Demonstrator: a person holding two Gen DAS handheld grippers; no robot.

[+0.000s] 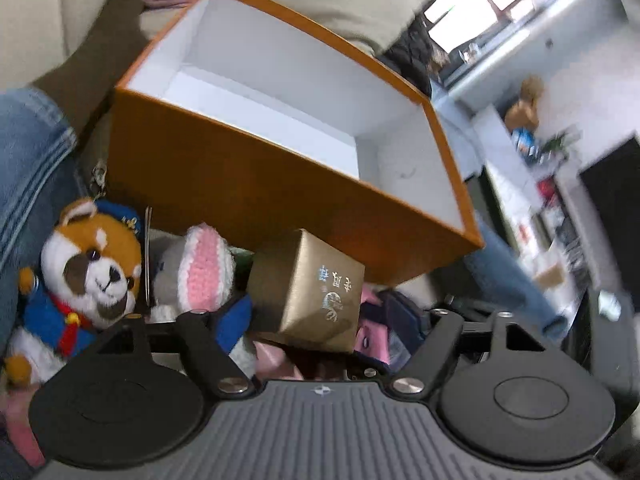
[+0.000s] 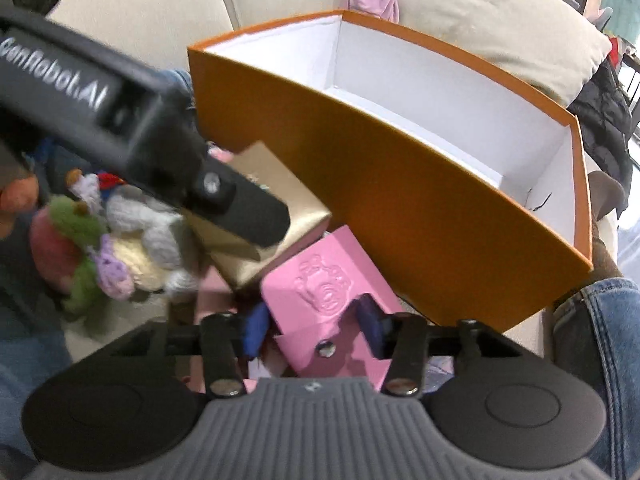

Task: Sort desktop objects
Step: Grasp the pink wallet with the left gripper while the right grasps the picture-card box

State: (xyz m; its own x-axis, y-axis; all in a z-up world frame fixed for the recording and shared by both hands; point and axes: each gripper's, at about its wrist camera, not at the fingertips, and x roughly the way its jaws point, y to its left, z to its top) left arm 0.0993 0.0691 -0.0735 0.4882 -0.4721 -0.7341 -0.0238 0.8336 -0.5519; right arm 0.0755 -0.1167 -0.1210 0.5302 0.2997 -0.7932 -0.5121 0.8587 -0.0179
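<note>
Your right gripper (image 2: 314, 330) clamps a pink embossed box (image 2: 332, 296), just at 7 o'clock of the orange box (image 2: 384, 184), whose white interior holds nothing. Your left gripper (image 1: 308, 320) gapes around a gold box (image 1: 308, 292), not gripping.

Left claw (image 2: 276, 232) angled downward, jaws wide apart; right claw (image 2: 314, 326) likewise angled downward, jaws half-closed.
</note>
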